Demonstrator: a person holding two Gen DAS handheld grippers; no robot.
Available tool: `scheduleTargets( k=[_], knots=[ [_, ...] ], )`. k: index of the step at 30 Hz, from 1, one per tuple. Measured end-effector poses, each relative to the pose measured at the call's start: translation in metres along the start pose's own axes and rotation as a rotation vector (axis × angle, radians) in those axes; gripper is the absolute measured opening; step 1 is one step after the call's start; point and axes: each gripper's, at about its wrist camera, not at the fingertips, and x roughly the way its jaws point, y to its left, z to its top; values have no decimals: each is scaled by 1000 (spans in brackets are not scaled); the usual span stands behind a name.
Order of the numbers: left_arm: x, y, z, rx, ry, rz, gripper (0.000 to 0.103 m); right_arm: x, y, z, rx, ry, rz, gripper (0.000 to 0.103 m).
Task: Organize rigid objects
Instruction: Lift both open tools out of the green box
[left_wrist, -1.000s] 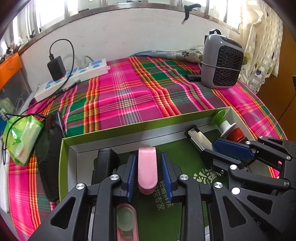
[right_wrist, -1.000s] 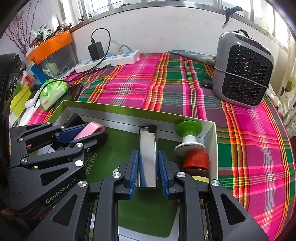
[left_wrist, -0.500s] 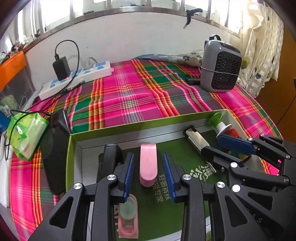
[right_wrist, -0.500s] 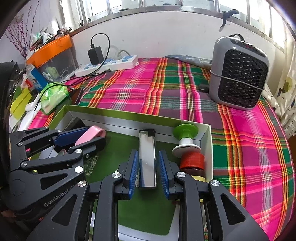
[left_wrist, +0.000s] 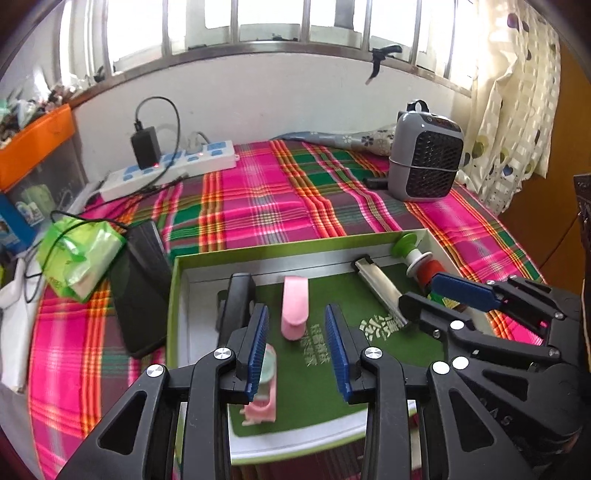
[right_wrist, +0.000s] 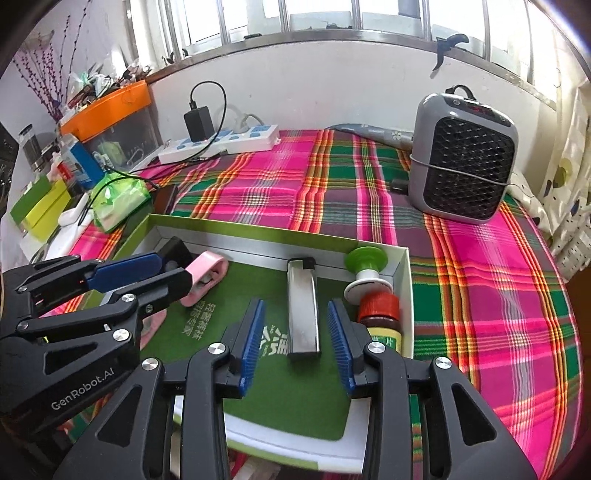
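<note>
**A:** What lies under your two grippers?

**B:** A shallow cardboard box (right_wrist: 404, 280) with lime-green outer walls, white inner walls and a dark green felt-like floor printed with pale characters. It sits on a bed covered in pink, green and orange plaid cloth (right_wrist: 480, 280).

**A:** And your left gripper (left_wrist: 298, 345)?

**B:** Its jaws stand apart, holding nothing. Just beyond the ribbed blue pads (left_wrist: 258, 347) a smooth, rounded pink plastic clip (left_wrist: 294, 308) lies flat on the box floor, untouched. A black matte block (left_wrist: 238, 302) rests beside the clip, and a pink case with a pale green disc (left_wrist: 264, 384) lies nearer, partly hidden by the left finger.

**A:** Your right gripper (right_wrist: 297, 343)?

**B:** Its jaws are opening. A slim rectangular metal lighter (right_wrist: 303, 306) with a black cap lies between them on the floor, and neither pad touches it.

**A:** What else is in the box?

**B:** In the right corner, a green-and-white spool-shaped piece (right_wrist: 365, 273) and a small bottle with a ribbed red cap (right_wrist: 380, 317), touching each other.

**A:** And outside it?

**B:** A grey heater with a black mesh grille (right_wrist: 463, 162), a white power strip (right_wrist: 221, 142) and a crinkled green tissue pack (right_wrist: 120, 199).
</note>
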Motion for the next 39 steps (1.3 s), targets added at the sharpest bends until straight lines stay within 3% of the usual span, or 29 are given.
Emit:
scheduleTargets(
  k=[22, 26, 39],
  knots=[
    [-60, -3, -45, -38, -54, -8, 31, -63, 16, -34, 7, -95, -27, 38],
    [-69, -6, -54, -21, -69, 21, 31, -72, 15, -46, 17, -103, -32, 48],
    [-92, -12, -83, -28, -78, -12, 31, -91, 22, -74, 1, -120, -78, 48]
  ],
)
